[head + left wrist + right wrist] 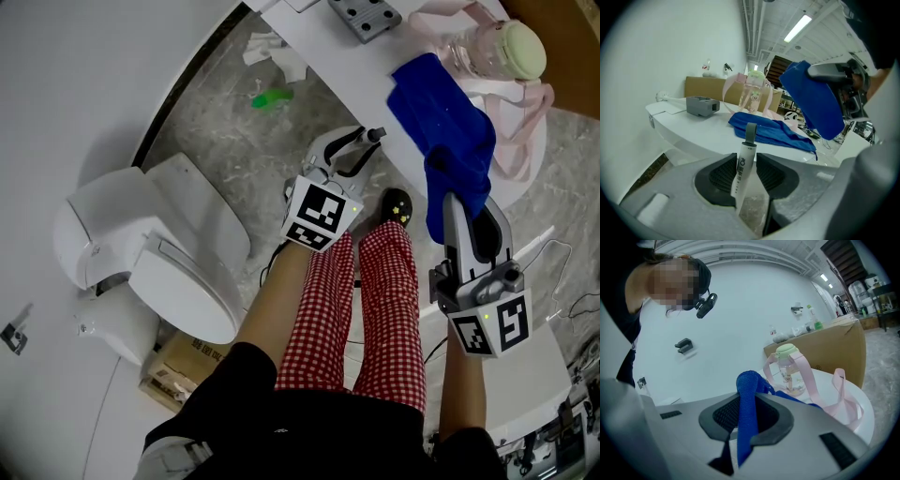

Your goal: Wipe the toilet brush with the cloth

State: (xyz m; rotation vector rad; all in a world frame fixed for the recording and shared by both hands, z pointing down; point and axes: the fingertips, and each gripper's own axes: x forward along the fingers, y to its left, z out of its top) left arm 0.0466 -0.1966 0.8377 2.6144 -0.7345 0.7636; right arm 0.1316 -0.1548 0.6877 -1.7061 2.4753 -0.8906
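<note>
My left gripper (349, 153) is shut on the toilet brush's white handle (742, 168), which ends in a grey loop (750, 132) pointing toward the table; the brush head is hidden. In the head view only the handle's tip (377, 135) shows past the jaws. The right gripper (462, 204) is shut on a blue cloth (747, 408). That cloth (442, 127) trails from the white table's edge down to the right jaws. In the left gripper view the cloth (811, 101) hangs from the right gripper at the upper right, apart from the handle.
A white toilet (150, 248) stands at the left. The curved white table (328, 56) carries a clear bottle with pink straps (492, 49) and a grey block (366, 17). A green object (272, 97) lies on the floor. The person's red-checked legs (361, 300) are below.
</note>
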